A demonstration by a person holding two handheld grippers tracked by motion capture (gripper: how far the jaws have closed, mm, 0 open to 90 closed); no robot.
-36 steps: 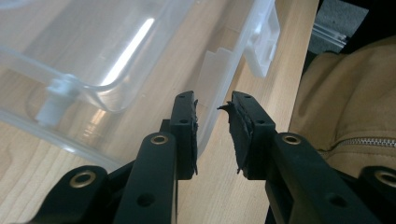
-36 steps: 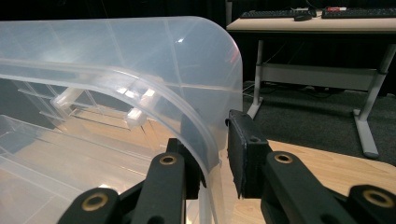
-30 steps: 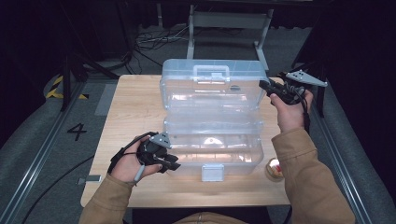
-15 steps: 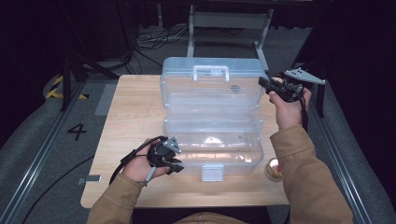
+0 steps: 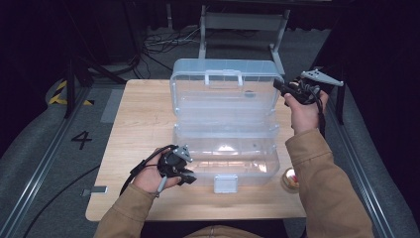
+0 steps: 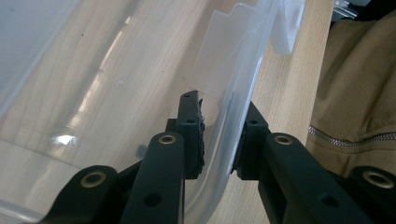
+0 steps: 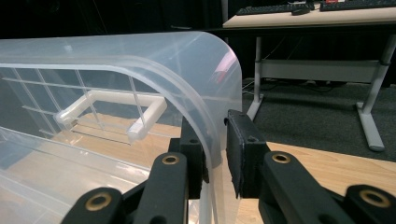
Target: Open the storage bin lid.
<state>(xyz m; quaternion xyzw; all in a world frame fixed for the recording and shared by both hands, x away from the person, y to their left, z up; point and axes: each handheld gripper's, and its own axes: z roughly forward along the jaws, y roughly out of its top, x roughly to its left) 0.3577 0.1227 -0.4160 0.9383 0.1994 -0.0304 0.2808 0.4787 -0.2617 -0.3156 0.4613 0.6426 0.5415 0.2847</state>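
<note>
Sitting open on the wooden table (image 5: pixel 133 124): clear plastic box (image 5: pixel 225 153), lid (image 5: pixel 223 91) raised.
Left gripper (image 6: pixel 219 135): jaws pinching the box's near-left front wall.
Right gripper (image 7: pixel 215 154): jaws pinching the lid's right edge.

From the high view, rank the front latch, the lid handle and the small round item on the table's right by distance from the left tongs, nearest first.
1. Front latch: beside the left tongs, at the box's near wall.
2. Round item: across the box, near the table's right edge.
3. Lid handle: on the raised lid, at the far side.
</note>
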